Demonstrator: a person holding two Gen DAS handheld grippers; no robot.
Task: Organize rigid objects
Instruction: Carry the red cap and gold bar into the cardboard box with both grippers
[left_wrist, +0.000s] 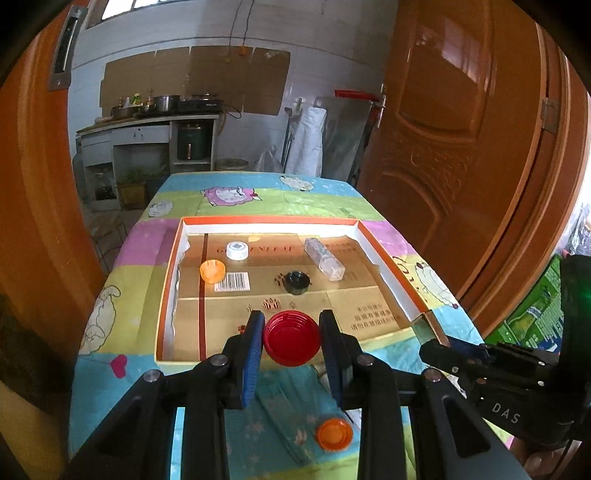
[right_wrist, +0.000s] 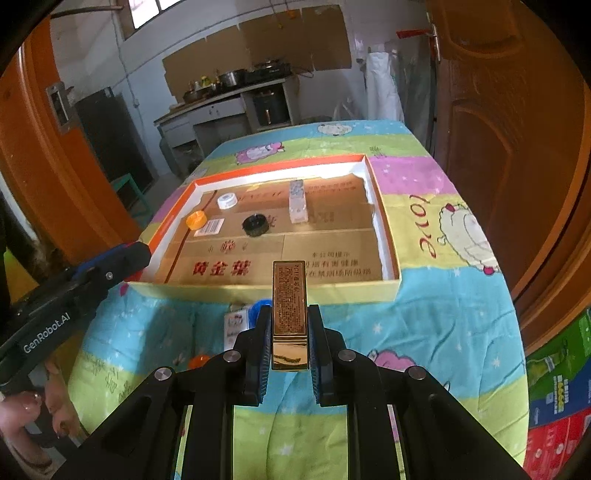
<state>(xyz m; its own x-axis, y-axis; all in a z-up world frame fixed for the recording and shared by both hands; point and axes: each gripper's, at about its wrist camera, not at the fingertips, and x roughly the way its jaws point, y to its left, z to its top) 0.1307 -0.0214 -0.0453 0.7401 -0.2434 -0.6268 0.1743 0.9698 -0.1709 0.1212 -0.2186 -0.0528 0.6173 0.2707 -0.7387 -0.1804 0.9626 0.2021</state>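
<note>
Tools (left_wrist: 291, 328) (right_wrist: 290, 325) grip cap (left_wrist: 291, 338) and bar (right_wrist: 290, 310), seemingly over tray edge (right_wrist: 258, 290).

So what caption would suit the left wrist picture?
Left gripper carrying a red cap toward the shallow box of sorted caps.

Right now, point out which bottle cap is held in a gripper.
The red cap, clamped between the left gripper pads. The white, black and two orange caps lie loose.
</note>
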